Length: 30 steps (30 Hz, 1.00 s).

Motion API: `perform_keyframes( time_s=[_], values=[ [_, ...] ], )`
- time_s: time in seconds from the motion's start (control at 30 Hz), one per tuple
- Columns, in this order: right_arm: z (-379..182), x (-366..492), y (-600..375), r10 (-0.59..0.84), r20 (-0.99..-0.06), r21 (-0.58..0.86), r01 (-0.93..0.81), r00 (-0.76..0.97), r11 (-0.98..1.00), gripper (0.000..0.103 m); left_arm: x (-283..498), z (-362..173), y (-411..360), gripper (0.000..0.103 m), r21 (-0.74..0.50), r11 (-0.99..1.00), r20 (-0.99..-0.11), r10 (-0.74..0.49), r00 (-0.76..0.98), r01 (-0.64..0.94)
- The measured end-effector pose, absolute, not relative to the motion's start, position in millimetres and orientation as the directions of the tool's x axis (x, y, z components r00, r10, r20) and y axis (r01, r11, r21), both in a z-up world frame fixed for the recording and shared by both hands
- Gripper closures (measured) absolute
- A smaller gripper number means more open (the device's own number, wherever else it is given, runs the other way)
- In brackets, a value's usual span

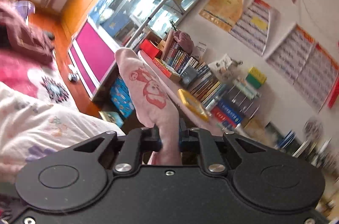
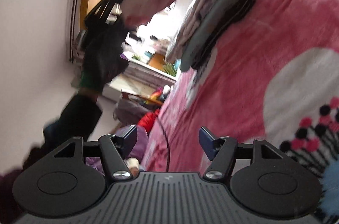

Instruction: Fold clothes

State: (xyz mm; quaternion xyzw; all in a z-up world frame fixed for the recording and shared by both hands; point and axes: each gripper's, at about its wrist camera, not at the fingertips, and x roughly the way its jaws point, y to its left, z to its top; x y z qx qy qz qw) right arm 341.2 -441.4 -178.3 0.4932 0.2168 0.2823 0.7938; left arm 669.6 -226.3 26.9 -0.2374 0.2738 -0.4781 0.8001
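Pale pink, with a red cartoon print, a sock (image 1: 148,92) stood up from the left gripper (image 1: 169,135), whose jaws were clenched on its lower end, lifted clear of the pink blanket (image 2: 264,50). The right gripper (image 2: 167,143) hovered over that blanket with jaws released and holding nothing, a stack of folded clothes (image 2: 211,18) lying at the blanket's far edge. The step appeared to be carrying the sock; next, the free gripper would likely need to catch its loose end.

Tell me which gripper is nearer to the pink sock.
Left. The left gripper is shut on the pink sock; the right gripper is open over the pink blanket, holding nothing.
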Motion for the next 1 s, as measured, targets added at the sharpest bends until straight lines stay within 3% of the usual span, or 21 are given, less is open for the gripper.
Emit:
perform_keyframes(
  time_s=[0.3, 0.33, 0.4, 0.47, 0.6, 0.67, 0.73, 0.83, 0.9, 1.0],
  values=[
    [-183.3, 343.9, -434.1, 0.674, -0.068, 0.9, -0.246, 0.735, 0.36, 0.04, 738.2, -8.9, -227.3, 0.092, -0.559, 0.604, -0.426, -0.797, 0.428, 0.568],
    [-183.3, 342.0, -433.7, 0.675, -0.069, 0.899, -0.248, 0.734, 0.362, 0.04, 740.5, -9.9, -224.3, 0.087, -0.535, 0.633, -0.449, -0.774, 0.447, 0.559],
    [-183.7, 341.2, -432.8, 0.675, -0.07, 0.897, -0.25, 0.734, 0.365, 0.04, 739.7, -12.9, -216.3, 0.066, -0.476, 0.711, -0.501, -0.702, 0.506, 0.517],
    [-183.3, 340.3, -432.5, 0.674, -0.072, 0.896, -0.25, 0.735, 0.368, 0.04, 734.0, -14.9, -209.6, 0.063, -0.383, 0.791, -0.553, -0.61, 0.568, 0.477],
    [-180.4, 335.2, -433.2, 0.671, -0.075, 0.892, -0.251, 0.738, 0.376, 0.039, 700.5, -6.1, -206.6, 0.062, -0.192, 0.866, -0.5, -0.491, 0.714, 0.462],
    [-179.3, 332.4, -434.0, 0.67, -0.077, 0.89, -0.252, 0.738, 0.381, 0.039, 684.1, -1.5, -204.3, 0.063, -0.181, 0.865, -0.438, -0.497, 0.749, 0.468],
    [-179.3, 331.5, -434.4, 0.669, -0.079, 0.888, -0.252, 0.739, 0.384, 0.039, 664.2, 3.0, -212.8, 0.063, -0.092, 0.846, -0.358, -0.52, 0.776, 0.525],
    [-179.2, 331.0, -434.4, 0.667, -0.081, 0.887, -0.252, 0.741, 0.387, 0.039, 659.5, -2.2, -239.7, 0.063, -0.008, 0.816, -0.384, -0.536, 0.752, 0.578],
    [-179.4, 330.6, -434.3, 0.667, -0.083, 0.887, -0.251, 0.741, 0.389, 0.039, 669.7, -8.0, -253.1, 0.063, -0.026, 0.824, -0.406, -0.526, 0.747, 0.566],
    [-179.5, 330.5, -434.4, 0.667, -0.084, 0.887, -0.25, 0.74, 0.389, 0.039, 693.3, -28.5, -280.1, 0.064, 0.042, 0.848, -0.527, -0.43, 0.733, 0.528]
  ],
)
